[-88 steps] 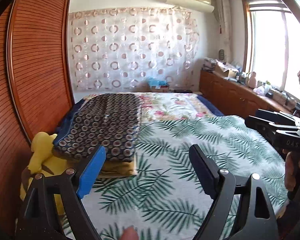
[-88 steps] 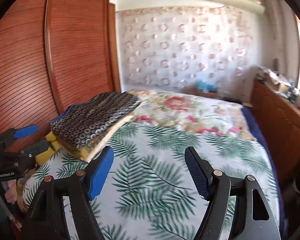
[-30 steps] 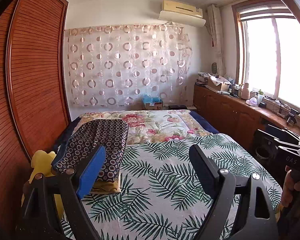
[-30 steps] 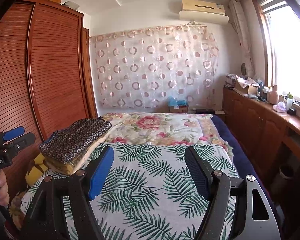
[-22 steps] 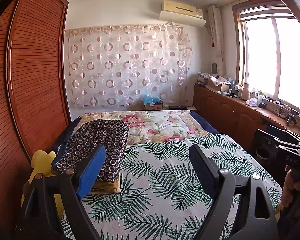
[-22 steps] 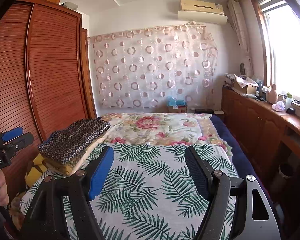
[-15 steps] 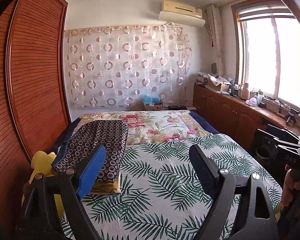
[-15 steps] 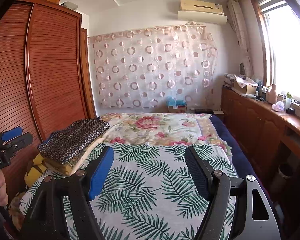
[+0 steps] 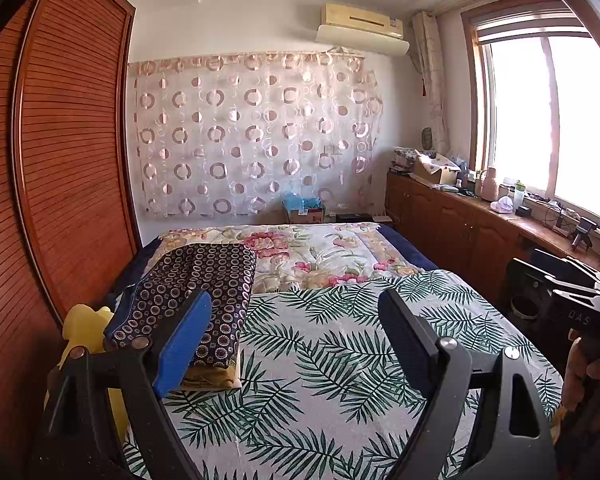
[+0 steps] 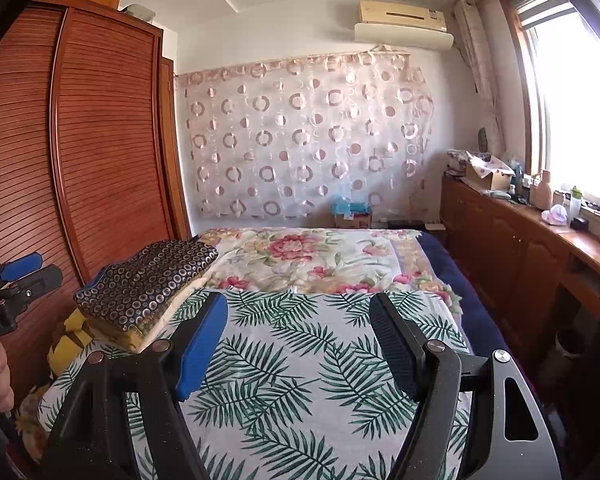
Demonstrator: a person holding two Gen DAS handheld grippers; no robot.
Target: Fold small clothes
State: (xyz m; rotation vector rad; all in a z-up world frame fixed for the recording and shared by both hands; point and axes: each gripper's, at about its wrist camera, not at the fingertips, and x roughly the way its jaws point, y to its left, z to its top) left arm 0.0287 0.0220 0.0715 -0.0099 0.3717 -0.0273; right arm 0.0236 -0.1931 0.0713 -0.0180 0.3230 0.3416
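Both grippers hang above the bed with jaws wide apart and nothing between them.

Left gripper (image 9: 296,336) and right gripper (image 10: 300,340) are each held over the palm-leaf sheet (image 9: 340,380) that covers the near part of the bed, both aimed toward the circle-patterned curtain (image 9: 252,136) on the far wall. A floral quilt (image 10: 312,260) lies beyond the sheet. Along the bed's left edge, beside the wooden wardrobe (image 9: 68,160), the folded dark dotted garment (image 9: 196,288) rests on top of a folded yellow cloth (image 10: 136,334), well clear of both grippers. A yellow item (image 9: 82,328) sits just left of that stack.
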